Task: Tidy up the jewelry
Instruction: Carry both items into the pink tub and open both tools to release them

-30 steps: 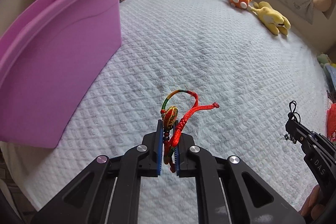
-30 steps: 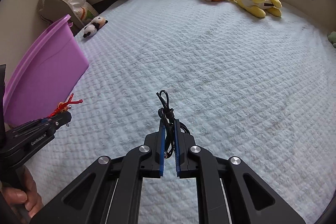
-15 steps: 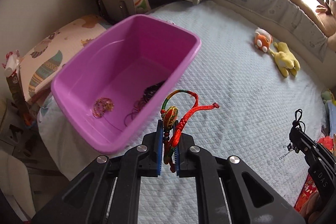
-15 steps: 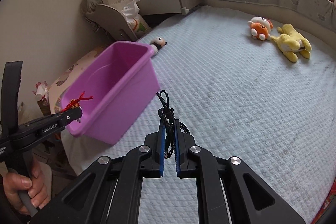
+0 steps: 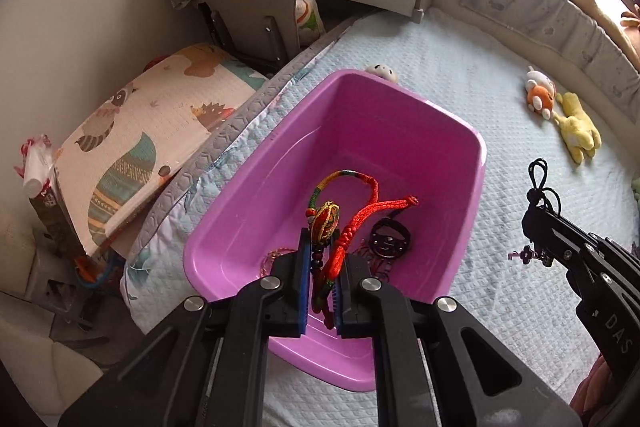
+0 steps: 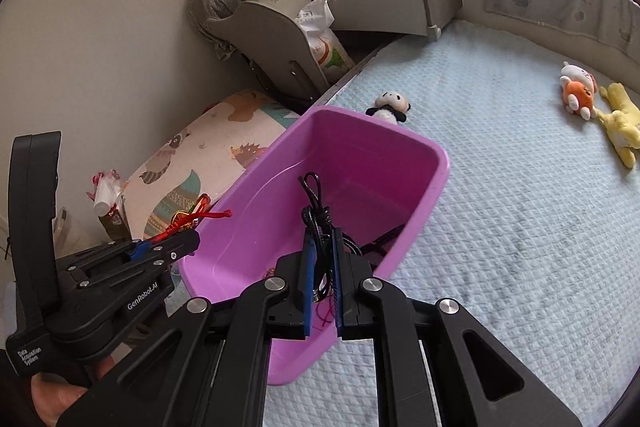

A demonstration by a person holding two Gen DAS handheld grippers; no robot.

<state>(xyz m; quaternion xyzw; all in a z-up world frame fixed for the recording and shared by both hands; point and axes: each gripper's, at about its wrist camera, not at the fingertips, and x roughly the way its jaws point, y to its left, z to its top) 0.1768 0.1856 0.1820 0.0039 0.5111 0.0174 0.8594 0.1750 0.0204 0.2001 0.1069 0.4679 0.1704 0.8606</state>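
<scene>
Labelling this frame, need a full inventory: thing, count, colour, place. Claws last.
bin: 1, purple, on the bed's edge
jewelry in bin: several pieces, dark and red, on its floor
red bracelet: 1, red and multicolour, in left claw
black cord: 1, black, in right claw
bedspread: 1, pale blue
panda plush: 1, black and white, behind bin
orange plush: 1, far right
yellow plush: 1, beside orange one
play mat: 1, animal print, beside bed
left claw: shut on bracelet, over bin
right claw: shut on cord, over bin
</scene>
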